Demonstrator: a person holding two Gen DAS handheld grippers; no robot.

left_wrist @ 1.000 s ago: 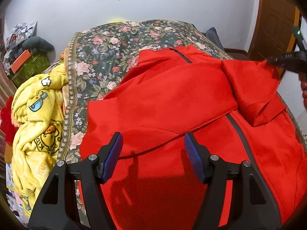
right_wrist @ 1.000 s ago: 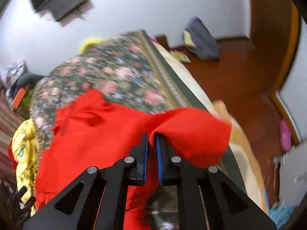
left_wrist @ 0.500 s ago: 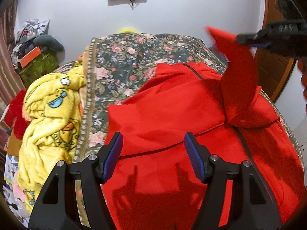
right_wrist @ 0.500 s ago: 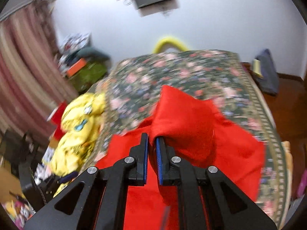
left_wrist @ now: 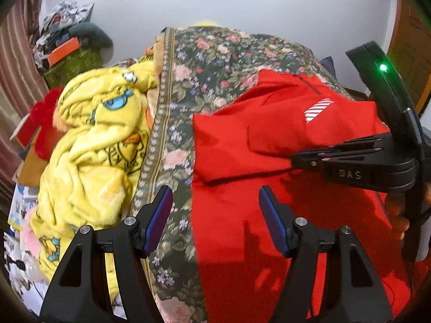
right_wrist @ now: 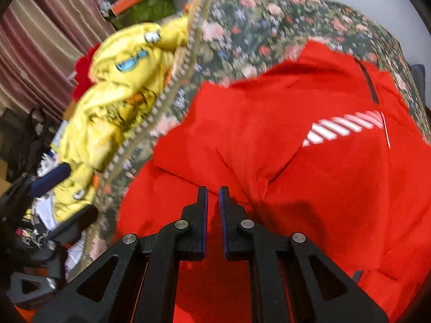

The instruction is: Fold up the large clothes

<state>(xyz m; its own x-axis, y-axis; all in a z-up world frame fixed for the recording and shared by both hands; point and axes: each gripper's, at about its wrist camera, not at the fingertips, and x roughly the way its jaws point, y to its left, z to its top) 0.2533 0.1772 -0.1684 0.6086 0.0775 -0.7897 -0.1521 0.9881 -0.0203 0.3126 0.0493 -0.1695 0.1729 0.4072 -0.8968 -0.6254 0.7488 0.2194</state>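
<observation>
A large red jacket (left_wrist: 242, 148) lies on the floral bedspread (left_wrist: 215, 53), its right sleeve with white stripes (left_wrist: 317, 109) folded across the body. It also shows in the right wrist view (right_wrist: 269, 134). My left gripper (left_wrist: 215, 215) is open and empty, hovering over the jacket's left edge. My right gripper (right_wrist: 212, 196) has its jaws parted a little, low over the jacket, with the sleeve cuff just beyond the tips; it shows from the side in the left wrist view (left_wrist: 296, 158).
A yellow cartoon blanket (left_wrist: 94, 148) is heaped along the bed's left side. A cluttered pile with an orange box (left_wrist: 64, 51) stands at the back left. A wooden door (left_wrist: 412, 40) is at the right. A dark zipper (right_wrist: 369, 83) runs near the collar.
My right gripper swung the sleeve up and over, laid it across the jacket's body, and its jaws have parted slightly. The left gripper stayed open while its view shifted left.
</observation>
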